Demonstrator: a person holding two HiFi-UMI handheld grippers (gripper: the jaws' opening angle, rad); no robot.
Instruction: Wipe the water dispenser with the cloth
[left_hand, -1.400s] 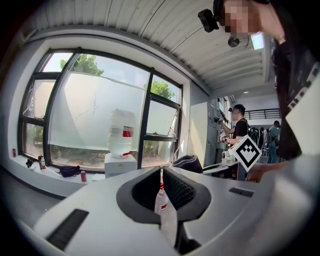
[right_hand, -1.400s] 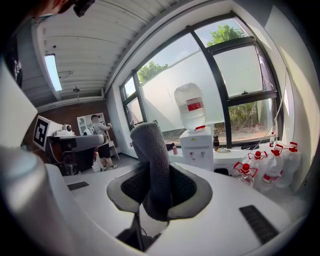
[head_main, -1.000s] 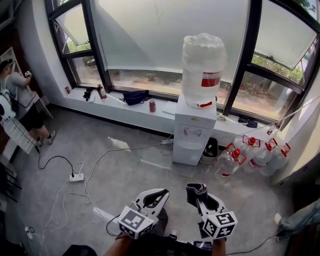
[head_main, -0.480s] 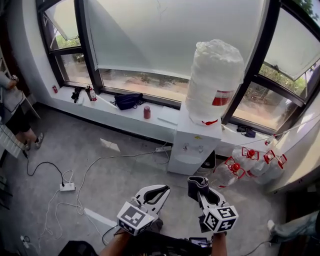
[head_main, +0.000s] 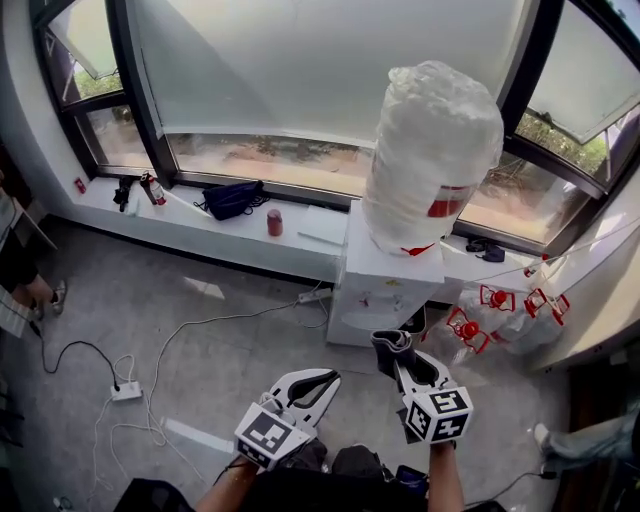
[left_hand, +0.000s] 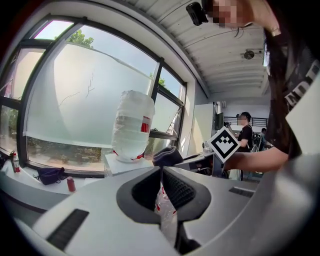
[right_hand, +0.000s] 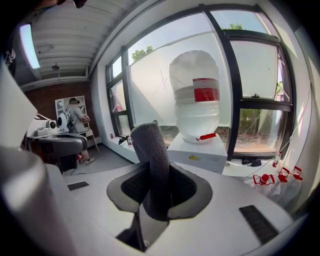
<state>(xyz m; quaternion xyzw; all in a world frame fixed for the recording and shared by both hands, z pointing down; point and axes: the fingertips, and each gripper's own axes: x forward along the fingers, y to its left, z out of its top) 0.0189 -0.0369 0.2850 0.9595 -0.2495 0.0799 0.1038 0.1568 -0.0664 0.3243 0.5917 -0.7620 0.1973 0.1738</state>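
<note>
The white water dispenser (head_main: 385, 270) stands against the window sill, with a plastic-wrapped bottle (head_main: 435, 150) bearing a red label on top. It lies ahead of both grippers and apart from them. My right gripper (head_main: 393, 352) is shut on a rolled dark grey cloth (head_main: 390, 343) that sticks up between its jaws. In the right gripper view the cloth (right_hand: 150, 150) rises in front of the dispenser (right_hand: 200, 152). My left gripper (head_main: 328, 377) is shut and holds nothing. The left gripper view shows the dispenser (left_hand: 125, 162) and the cloth (left_hand: 167, 156) beyond its jaws.
Spare water bottles with red caps (head_main: 500, 310) lie on the floor right of the dispenser. The sill holds a red can (head_main: 274, 222) and a dark bag (head_main: 232, 198). A power strip (head_main: 125, 390) and cables cross the grey floor at left. A person's leg (head_main: 40, 295) shows at the far left.
The dispenser has drawn nearer and larger in the head view as the view moved toward it. Both grippers keep the same pose, the cloth still held in the right one.
</note>
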